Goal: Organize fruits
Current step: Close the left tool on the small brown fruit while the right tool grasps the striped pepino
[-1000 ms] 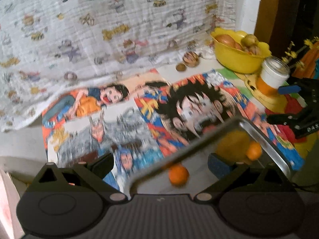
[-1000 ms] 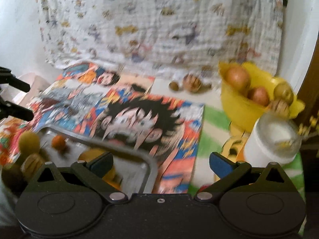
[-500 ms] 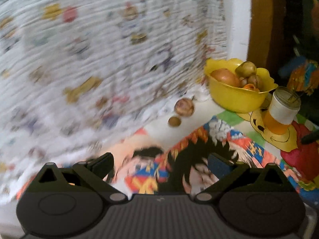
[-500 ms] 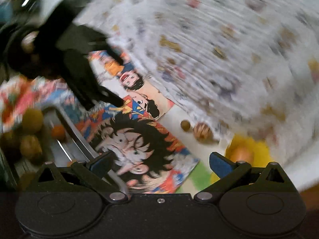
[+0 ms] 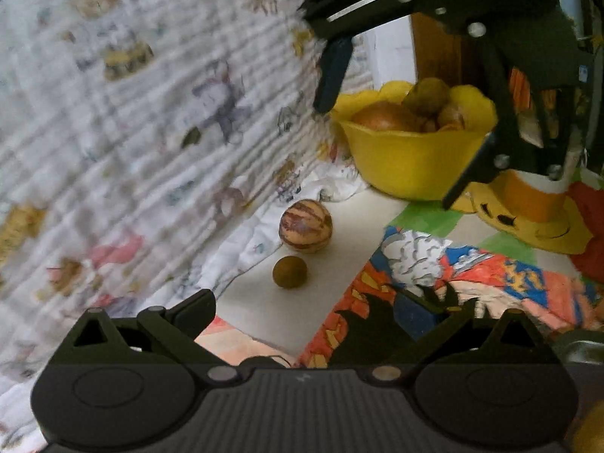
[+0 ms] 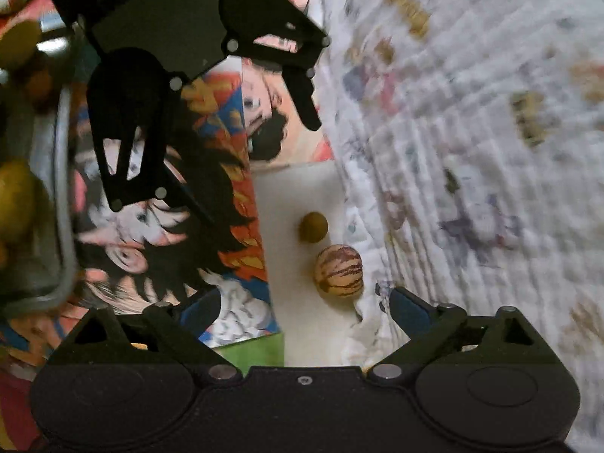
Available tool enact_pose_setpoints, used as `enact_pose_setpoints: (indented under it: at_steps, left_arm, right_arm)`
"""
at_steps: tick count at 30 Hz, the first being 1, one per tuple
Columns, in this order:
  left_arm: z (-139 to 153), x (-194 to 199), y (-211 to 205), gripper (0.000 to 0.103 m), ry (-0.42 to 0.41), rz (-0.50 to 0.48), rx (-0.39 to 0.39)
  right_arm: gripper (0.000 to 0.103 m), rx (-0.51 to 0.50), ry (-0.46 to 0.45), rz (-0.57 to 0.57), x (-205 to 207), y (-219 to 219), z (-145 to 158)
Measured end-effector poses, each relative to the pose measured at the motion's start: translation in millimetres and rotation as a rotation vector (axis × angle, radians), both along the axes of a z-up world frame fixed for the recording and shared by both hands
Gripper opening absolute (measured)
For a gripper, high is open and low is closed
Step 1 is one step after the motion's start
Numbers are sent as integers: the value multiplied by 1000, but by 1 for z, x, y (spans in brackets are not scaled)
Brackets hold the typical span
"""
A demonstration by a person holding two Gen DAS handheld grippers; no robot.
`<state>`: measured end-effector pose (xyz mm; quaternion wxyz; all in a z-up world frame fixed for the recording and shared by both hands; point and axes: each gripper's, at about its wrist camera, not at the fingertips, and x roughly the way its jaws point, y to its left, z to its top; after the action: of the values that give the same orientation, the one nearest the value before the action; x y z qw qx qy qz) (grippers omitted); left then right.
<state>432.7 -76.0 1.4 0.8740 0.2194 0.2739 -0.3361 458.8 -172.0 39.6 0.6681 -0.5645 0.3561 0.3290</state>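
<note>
A striped round fruit (image 5: 305, 225) and a small brown fruit (image 5: 290, 271) lie on the white table by the patterned cloth. They also show in the right wrist view as the striped fruit (image 6: 338, 270) and the small brown fruit (image 6: 313, 227). My left gripper (image 5: 315, 311) is open and empty, just short of the small fruit. My right gripper (image 6: 305, 309) is open and empty, close over the striped fruit. A yellow bowl (image 5: 411, 154) holds several fruits. A metal tray (image 6: 64, 196) holds more fruits.
A cartoon mat (image 5: 472, 283) covers the table. A white and orange jar (image 5: 536, 196) stands beside the yellow bowl. The patterned cloth (image 5: 132, 132) hangs behind the loose fruits. The right gripper hangs over the bowl in the left wrist view (image 5: 396, 109).
Both grippers have swung away from the tray to the two loose fruits at the back of the table. Both stay open.
</note>
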Motion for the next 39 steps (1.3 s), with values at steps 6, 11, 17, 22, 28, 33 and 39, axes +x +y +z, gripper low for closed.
enact_pose_setpoints:
  at_steps: [6, 11, 17, 22, 28, 33, 39]
  left_arm:
    - [-26, 30, -7, 92, 54, 26, 6]
    - [-31, 46, -10, 86, 90, 28, -57]
    - [-34, 53, -5, 73, 118, 13, -89]
    - [-35, 63, -4, 60, 147, 30, -104]
    - [-39, 64, -8, 48, 167, 17, -122]
    - [-44, 75, -14, 41, 175, 29, -144]
    - [-44, 81, -9, 32, 186, 56, -166]
  right_arm:
    - [85, -49, 63, -56, 49, 3, -27]
    - [76, -93, 92, -63, 67, 3, -45]
    - [67, -88, 101, -51, 75, 4, -51]
    - [63, -78, 93, -46, 84, 6, -50]
    - [61, -76, 66, -42, 93, 3, -57]
    - [60, -67, 41, -31, 91, 0, -62]
    - [52, -69, 4, -26, 87, -1, -71]
